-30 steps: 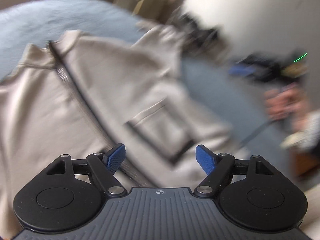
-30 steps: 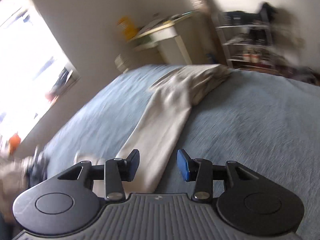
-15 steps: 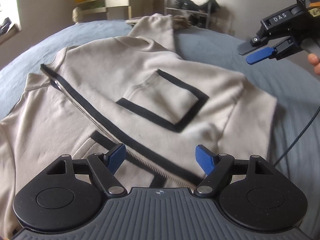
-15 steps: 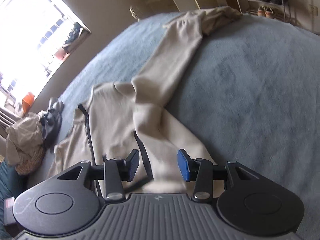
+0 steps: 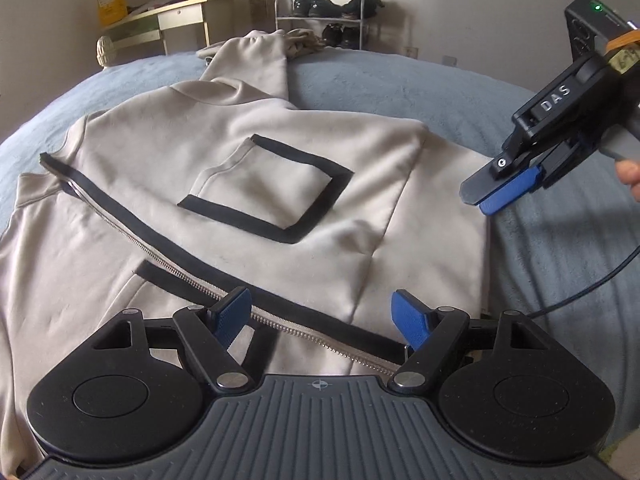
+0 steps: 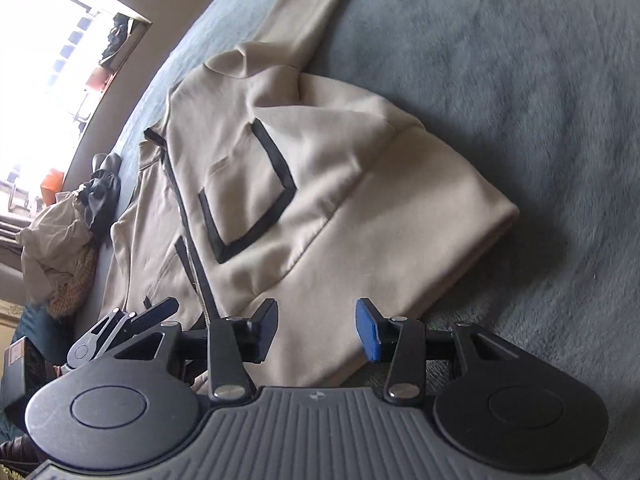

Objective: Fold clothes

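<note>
Left wrist view shows the jacket (image 5: 248, 184) flat on the bed (image 5: 400, 80), both the left gripper (image 5: 322, 314) and right gripper (image 5: 506, 190) released above its hem, risking a single-layer pinch.

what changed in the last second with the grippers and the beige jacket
Both grippers have come down toward the beige jacket. The right gripper swung from the far sleeve to the folded near edge. The left gripper closed in over the zipper near the hem. Nothing was gripped or released: both sets of jaws stayed open and empty. The jacket lies as before on the blue blanket.
</note>
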`<state>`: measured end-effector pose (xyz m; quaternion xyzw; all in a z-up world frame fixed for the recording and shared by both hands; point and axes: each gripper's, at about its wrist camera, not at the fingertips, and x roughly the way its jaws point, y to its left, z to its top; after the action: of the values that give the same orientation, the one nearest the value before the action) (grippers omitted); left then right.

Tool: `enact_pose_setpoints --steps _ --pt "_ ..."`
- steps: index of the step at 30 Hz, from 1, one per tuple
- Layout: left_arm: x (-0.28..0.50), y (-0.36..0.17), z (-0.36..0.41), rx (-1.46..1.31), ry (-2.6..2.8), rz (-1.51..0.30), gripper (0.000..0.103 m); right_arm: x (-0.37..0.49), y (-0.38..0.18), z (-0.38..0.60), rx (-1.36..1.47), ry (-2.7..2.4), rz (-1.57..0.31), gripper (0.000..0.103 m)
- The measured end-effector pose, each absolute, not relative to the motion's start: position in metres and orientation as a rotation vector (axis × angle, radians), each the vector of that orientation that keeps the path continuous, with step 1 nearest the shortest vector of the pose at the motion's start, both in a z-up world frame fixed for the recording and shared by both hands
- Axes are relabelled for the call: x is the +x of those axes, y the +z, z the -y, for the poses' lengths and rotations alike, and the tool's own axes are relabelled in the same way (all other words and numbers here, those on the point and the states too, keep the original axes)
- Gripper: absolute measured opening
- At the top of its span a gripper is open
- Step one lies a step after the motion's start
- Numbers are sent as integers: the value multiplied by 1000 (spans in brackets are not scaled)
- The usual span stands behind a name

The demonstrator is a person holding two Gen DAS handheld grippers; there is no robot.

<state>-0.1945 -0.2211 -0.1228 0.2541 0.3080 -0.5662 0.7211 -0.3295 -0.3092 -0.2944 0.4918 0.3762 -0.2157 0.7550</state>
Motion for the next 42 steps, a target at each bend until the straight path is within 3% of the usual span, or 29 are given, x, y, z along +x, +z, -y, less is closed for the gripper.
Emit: enact_pose_setpoints --steps 16,42 --pt "-220 -141 225 697 -1345 -745 78 -329 -314 334 1186 -591 -770 49" --pt "-214 -144 220 664 -1346 -788 77 -322 -318 340 1191 -624 -773 49"
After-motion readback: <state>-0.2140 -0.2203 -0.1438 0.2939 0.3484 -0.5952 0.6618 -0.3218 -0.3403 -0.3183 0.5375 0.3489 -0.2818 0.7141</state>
